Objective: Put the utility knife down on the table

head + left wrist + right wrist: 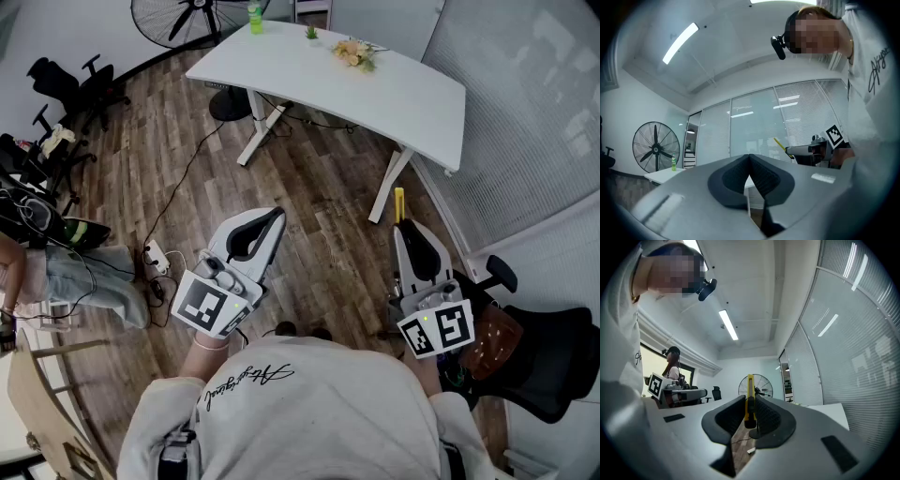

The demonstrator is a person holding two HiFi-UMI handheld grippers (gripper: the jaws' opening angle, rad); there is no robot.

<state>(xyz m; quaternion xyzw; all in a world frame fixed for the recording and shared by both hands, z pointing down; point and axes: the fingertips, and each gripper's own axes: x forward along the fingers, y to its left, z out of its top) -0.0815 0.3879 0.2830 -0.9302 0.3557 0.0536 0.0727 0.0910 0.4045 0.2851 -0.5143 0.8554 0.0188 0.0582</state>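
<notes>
From the head view, my right gripper [406, 230] carries the utility knife [399, 204] over the wood floor [309, 187], short of the white tabletop's [394, 94] near right corner. I judge it is held roughly level so I can bring it in and lay it flat. Only the yellow end shows past the jaws there. My left gripper [267, 223] hangs alongside, well apart. In the left gripper view the jaws meet at the tips with nothing between them, idle, I reckon, since one hand does this job. In the right gripper view the jaws are partly closed, pads pressing the knife's sides as it stands on edge. Its rear end is buried between the pads, and I can't tell whether the blade is out.
</notes>
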